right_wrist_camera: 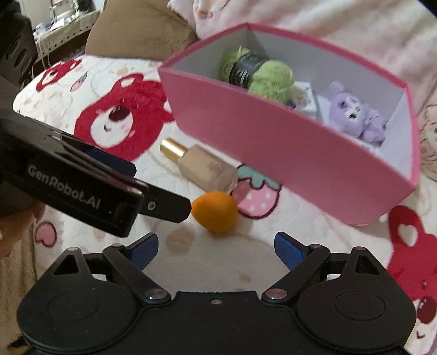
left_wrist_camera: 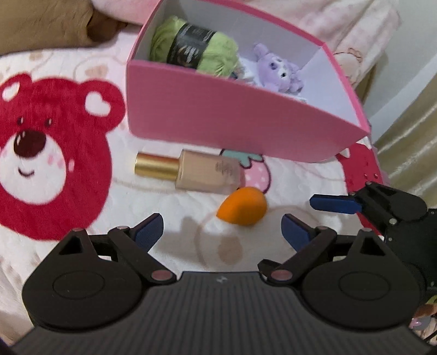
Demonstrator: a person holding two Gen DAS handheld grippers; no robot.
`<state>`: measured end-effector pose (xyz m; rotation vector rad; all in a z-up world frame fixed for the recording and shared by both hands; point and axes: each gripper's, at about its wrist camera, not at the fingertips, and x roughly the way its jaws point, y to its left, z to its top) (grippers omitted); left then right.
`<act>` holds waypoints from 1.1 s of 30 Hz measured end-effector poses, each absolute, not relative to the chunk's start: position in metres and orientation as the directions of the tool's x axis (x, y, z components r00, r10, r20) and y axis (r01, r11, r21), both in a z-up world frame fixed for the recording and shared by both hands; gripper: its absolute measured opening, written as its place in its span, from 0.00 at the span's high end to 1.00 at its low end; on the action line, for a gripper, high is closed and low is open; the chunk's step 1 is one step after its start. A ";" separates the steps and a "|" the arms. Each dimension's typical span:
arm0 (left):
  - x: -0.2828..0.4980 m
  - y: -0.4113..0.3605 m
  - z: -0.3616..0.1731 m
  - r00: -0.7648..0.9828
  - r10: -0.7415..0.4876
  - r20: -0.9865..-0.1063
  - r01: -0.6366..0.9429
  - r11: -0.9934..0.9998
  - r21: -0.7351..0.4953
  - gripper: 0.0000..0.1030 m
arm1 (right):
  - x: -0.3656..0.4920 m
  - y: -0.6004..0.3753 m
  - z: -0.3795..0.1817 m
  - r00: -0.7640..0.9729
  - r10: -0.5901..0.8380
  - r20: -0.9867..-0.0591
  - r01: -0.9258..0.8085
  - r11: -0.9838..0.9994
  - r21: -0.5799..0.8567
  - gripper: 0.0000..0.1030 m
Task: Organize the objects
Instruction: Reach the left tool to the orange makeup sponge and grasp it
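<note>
A pink box (left_wrist_camera: 218, 114) (right_wrist_camera: 286, 163) stands on the bear-print blanket. It holds a green yarn ball (left_wrist_camera: 194, 46) (right_wrist_camera: 259, 73) and a purple plush toy (left_wrist_camera: 278, 68) (right_wrist_camera: 355, 114). In front of the box lie a beige foundation bottle with a gold cap (left_wrist_camera: 191, 169) (right_wrist_camera: 202, 166) and an orange makeup sponge (left_wrist_camera: 243, 209) (right_wrist_camera: 215, 210). My left gripper (left_wrist_camera: 222, 229) is open and empty, just short of the sponge. My right gripper (right_wrist_camera: 215, 247) is open and empty, also just short of the sponge. Each gripper shows at the edge of the other's view.
The blanket (left_wrist_camera: 54, 153) has red bear and strawberry prints. A brown pillow (left_wrist_camera: 54, 24) (right_wrist_camera: 136, 30) and pale pink bedding (right_wrist_camera: 327, 16) lie behind the box. A curtain (left_wrist_camera: 409, 153) hangs at the right.
</note>
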<state>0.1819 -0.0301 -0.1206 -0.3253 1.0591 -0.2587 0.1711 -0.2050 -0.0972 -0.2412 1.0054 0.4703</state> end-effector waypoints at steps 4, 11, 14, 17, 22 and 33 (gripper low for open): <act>0.191 -0.031 -0.137 0.459 -0.357 -0.814 0.015 0.919 -0.394 0.09 | 0.174 -0.207 -0.101 0.441 0.290 -0.849 -0.528 0.849 0.015 0.09; 0.192 -0.039 -0.160 0.465 -0.348 -0.814 -0.028 0.913 -0.406 0.15 | 0.182 -0.198 -0.114 0.439 0.316 -0.841 -0.550 0.835 0.026 0.11; 0.189 -0.041 -0.158 0.495 -0.361 -0.791 -0.007 0.908 -0.419 0.25 | 0.183 -0.192 -0.121 0.429 0.325 -0.843 -0.577 0.817 0.021 0.15; 0.188 -0.042 -0.158 0.511 -0.399 -0.761 0.006 0.887 -0.461 0.36 | 0.186 -0.190 -0.127 0.435 0.318 -0.842 -0.576 0.817 0.011 0.22; 0.187 -0.049 -0.158 0.521 -0.418 -0.744 0.039 0.882 -0.469 0.46 | 0.189 -0.189 -0.131 0.470 0.305 -0.828 -0.561 0.827 -0.015 0.33; 0.184 -0.052 -0.153 0.527 -0.478 -0.703 0.087 0.853 -0.515 0.56 | 0.185 -0.196 -0.124 0.502 0.284 -0.817 -0.534 0.845 -0.035 0.47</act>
